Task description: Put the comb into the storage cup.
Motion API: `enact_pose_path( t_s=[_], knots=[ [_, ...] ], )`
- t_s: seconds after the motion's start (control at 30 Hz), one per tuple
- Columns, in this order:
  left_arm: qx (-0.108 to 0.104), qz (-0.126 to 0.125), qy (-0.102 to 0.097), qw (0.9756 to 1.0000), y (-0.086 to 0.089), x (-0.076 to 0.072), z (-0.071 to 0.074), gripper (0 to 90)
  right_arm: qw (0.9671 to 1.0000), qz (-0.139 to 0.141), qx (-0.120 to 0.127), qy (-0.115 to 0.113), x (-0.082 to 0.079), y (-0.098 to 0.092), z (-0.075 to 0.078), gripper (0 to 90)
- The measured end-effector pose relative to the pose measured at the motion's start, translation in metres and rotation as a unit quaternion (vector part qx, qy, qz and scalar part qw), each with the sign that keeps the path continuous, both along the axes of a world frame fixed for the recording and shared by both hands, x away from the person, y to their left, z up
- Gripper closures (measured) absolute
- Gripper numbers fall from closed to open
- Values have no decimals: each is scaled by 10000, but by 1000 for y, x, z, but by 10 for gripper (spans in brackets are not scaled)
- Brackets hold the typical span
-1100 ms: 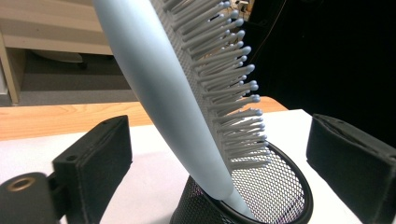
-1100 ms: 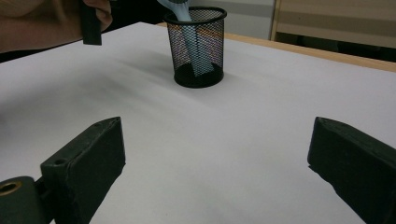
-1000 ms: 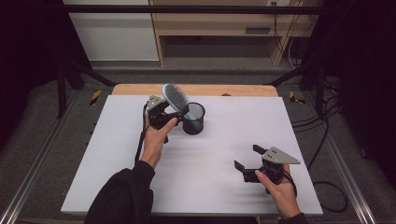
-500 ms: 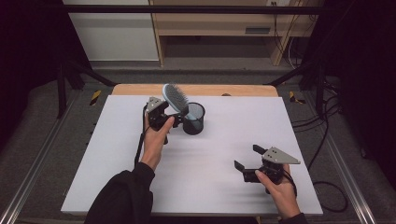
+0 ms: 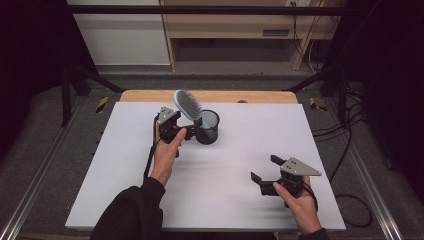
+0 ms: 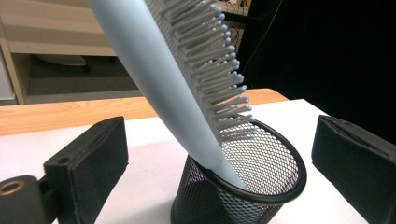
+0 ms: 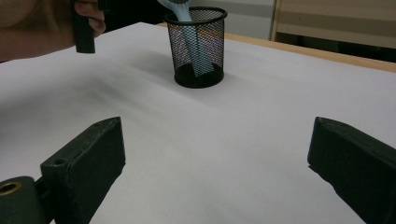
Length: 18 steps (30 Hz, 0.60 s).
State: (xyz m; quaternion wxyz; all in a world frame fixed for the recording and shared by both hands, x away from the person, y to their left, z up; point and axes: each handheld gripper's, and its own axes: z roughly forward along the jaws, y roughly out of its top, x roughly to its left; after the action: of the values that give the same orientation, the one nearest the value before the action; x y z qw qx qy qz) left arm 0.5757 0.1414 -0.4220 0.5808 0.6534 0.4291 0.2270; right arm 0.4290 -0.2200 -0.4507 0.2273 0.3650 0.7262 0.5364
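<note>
Black jaws of the left gripper (image 5: 186,131) stand spread, flanking the mesh cup (image 6: 243,186) without touching it. A pale blue hairbrush (image 6: 187,79) leans in the cup, handle down. The right gripper (image 5: 265,171), jaws apart and empty, rests well away on the white table (image 5: 240,150). Its own view shows the brush handle through the mesh.

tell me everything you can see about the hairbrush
The hairbrush is pale blue, plastic by the look of it, with rows of grey ball-tipped bristles on one face. It stands handle-down in the black mesh cup, leaning on the rim with its head tilted up and out. Through the mesh, the handle reaches down towards the bottom. The left gripper sits open around the cup, jaws off the brush.
</note>
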Motion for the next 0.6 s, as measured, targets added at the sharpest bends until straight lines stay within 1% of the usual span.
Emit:
enact_pose_path(
  t_s=[0.2, 0.6],
  knots=[
    [28, -34, 9, 10000, 1, -4, -3, 36, 10000, 6, -8, -2, 0, 0, 0, 43],
    [170, -76, 33, 9998, 3, -10, -8, 36, 10000, 8, -19, -4, 0, 1, 0, 43]
  ],
)
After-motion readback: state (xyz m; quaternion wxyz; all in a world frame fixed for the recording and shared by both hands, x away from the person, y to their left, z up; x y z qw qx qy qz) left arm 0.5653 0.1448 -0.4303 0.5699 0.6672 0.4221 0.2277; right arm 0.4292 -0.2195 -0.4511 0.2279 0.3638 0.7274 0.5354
